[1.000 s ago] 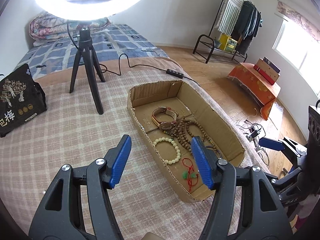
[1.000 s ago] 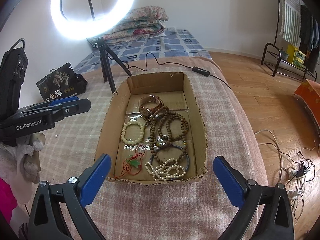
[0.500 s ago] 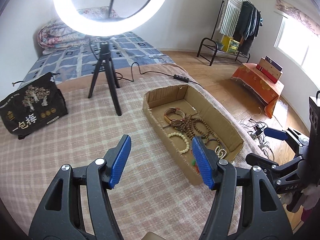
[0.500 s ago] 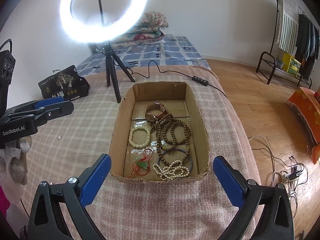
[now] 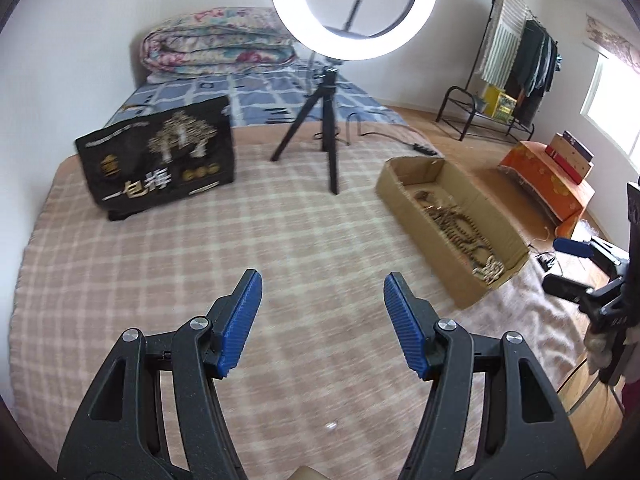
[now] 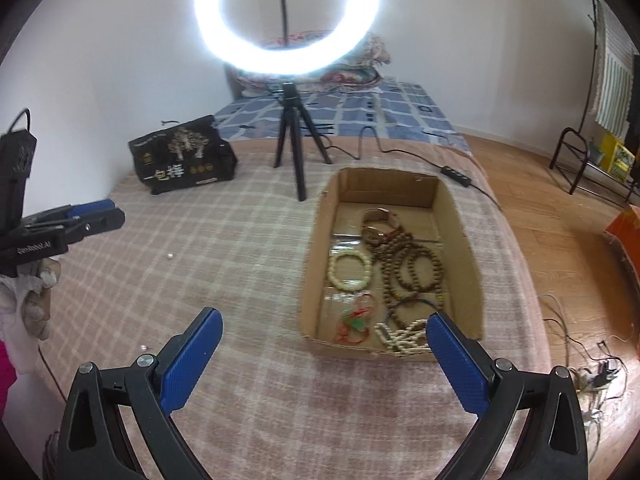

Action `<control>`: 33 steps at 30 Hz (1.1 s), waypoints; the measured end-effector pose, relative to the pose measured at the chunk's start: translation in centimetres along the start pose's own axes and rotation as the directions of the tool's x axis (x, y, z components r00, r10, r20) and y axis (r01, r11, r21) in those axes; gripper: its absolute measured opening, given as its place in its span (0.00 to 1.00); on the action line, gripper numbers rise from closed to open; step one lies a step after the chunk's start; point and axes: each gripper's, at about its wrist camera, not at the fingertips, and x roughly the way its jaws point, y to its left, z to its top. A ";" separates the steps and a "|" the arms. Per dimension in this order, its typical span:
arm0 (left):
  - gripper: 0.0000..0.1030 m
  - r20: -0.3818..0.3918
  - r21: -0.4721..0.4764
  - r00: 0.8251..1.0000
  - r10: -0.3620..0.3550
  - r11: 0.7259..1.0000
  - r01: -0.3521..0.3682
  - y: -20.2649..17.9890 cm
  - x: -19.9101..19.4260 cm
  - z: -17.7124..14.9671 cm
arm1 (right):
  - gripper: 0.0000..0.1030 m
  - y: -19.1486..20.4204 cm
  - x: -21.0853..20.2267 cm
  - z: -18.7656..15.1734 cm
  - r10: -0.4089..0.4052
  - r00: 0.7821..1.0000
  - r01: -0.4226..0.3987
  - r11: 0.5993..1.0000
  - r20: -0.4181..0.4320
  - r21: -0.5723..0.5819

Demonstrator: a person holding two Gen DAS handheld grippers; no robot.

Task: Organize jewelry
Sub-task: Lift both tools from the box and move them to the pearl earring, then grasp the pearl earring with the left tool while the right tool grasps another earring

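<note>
Jewelry lies in one cardboard box [image 6: 460, 224] on my checked blanket [image 5: 200, 260]. Right view alone resolves a cream bead bracelet [image 6: 350, 270], brown bead strands [image 6: 408, 264], a watch [image 6: 380, 222]; left view blurs them. Left gripper [image 5: 322, 326] and right gripper [image 6: 322, 360]: jaws spread, empty. One ring light [image 6: 286, 16], one black bag [image 5: 158, 160].

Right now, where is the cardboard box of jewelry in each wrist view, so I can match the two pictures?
Left wrist view: the cardboard box lies right of centre on the checked blanket, running toward the lower right, its beads blurred.
Right wrist view: the cardboard box sits just right of centre, ahead of the right tongs, bracelets clearly visible inside.
Shared landmark: the ring light tripod stands just beyond the box's far left corner in both.
</note>
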 end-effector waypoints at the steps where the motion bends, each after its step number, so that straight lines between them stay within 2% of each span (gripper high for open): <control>1: 0.63 -0.003 0.001 1.000 0.013 1.000 -0.013 0.7 -0.2 -0.4 | 1.00 0.5 0.1 -0.1 0.015 1.000 -0.015 1.000 0.001 -0.006; 4: 0.63 -0.013 -0.004 0.999 0.046 0.999 -0.046 2.7 -0.4 -1.4 | 0.97 2.0 0.6 -0.5 0.081 0.997 -0.081 0.996 0.003 -0.025; 9: 0.63 -0.021 -0.040 0.999 0.029 0.999 -0.030 5.7 0.2 -2.4 | 0.87 5.3 1.9 -1.6 0.168 0.986 -0.168 0.983 -0.014 -0.077; 13: 0.46 -0.051 -0.046 0.999 0.018 0.999 -0.020 7.3 1.6 -3.1 | 0.79 7.6 3.1 -2.7 0.233 0.972 -0.236 0.965 -0.039 -0.115; 16: 0.44 -0.083 -0.028 0.997 0.004 1.000 -0.006 7.6 3.1 -3.7 | 0.71 9.5 4.4 -3.6 0.304 0.949 -0.313 0.939 -0.081 -0.141; 19: 0.34 -0.115 0.010 0.993 -0.004 1.000 0.006 7.4 4.8 -3.9 | 0.64 11.4 5.8 -4.3 0.334 0.935 -0.352 0.918 -0.121 -0.185; 23: 0.33 -0.147 0.046 0.989 -0.017 0.999 0.024 6.8 7.2 -3.8 | 0.53 13.5 7.5 -5.4 0.359 0.918 -0.390 0.893 -0.169 -0.225; 25: 0.30 -0.155 0.062 0.988 -0.024 0.997 0.034 6.5 8.2 -3.5 | 0.45 14.3 8.4 -5.7 0.370 0.909 -0.409 0.881 -0.194 -0.238; 28: 0.30 -0.162 0.076 0.986 -0.028 0.996 0.040 6.2 9.6 -3.2 | 0.44 15.3 9.4 -6.0 0.389 0.895 -0.438 0.863 -0.220 -0.253; 33: 0.30 -0.159 0.086 0.987 -0.025 0.996 0.039 5.9 11.1 -2.6 | 0.44 16.7 10.7 -6.4 0.392 0.886 -0.452 0.847 -0.247 -0.279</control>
